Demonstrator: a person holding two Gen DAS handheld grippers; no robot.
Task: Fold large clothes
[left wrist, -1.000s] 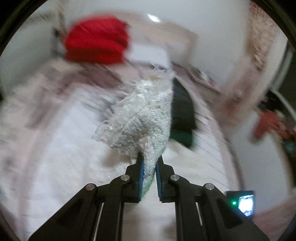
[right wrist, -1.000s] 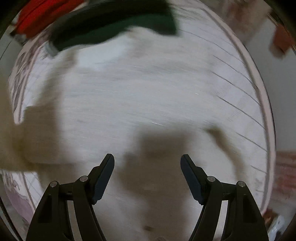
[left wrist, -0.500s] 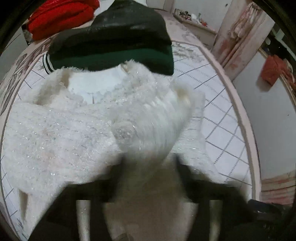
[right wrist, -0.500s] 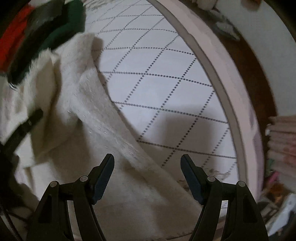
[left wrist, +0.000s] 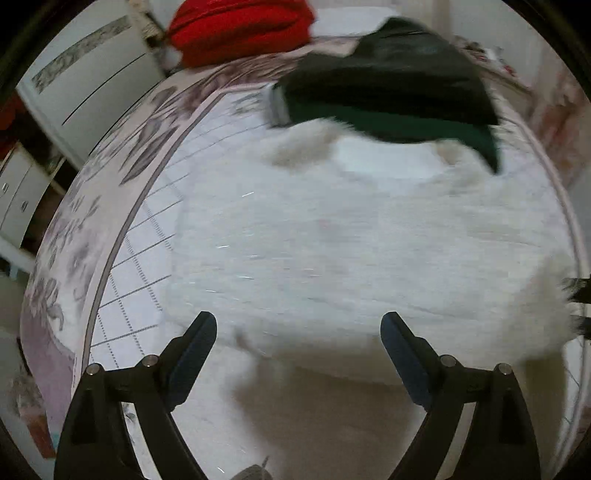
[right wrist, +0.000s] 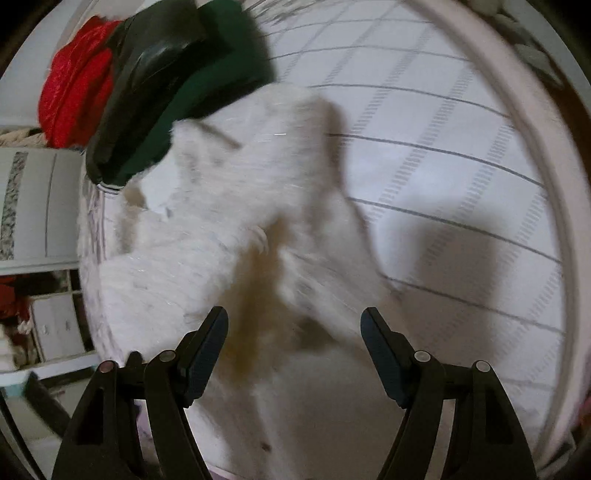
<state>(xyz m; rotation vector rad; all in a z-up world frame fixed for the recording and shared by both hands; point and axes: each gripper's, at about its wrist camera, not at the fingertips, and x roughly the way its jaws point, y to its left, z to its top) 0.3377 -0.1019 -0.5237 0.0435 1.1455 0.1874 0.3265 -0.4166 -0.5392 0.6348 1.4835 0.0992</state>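
Observation:
A fluffy white sweater (left wrist: 351, 240) lies spread on the checked bed cover (left wrist: 140, 266); the right wrist view shows it bunched with a fold (right wrist: 236, 240). My left gripper (left wrist: 298, 334) hovers over its near edge, jaws opening wide, nothing pinched between them. Over the sweater's lower part, my right gripper (right wrist: 294, 332) stands open, fabric below the fingers but not gripped. A folded dark green and black garment (left wrist: 391, 96) lies at the sweater's far end, also seen in the right wrist view (right wrist: 177, 85).
A red garment (left wrist: 240, 29) lies beyond the dark one, also in the right wrist view (right wrist: 74, 99). White drawers (left wrist: 22, 192) stand left of the bed. The bed's pale border (right wrist: 561, 206) curves along the right side.
My left gripper let go of the white sweater, opened wide and dropped toward the bed. The sweater now lies flat. My right gripper swung left over the sweater, still open.

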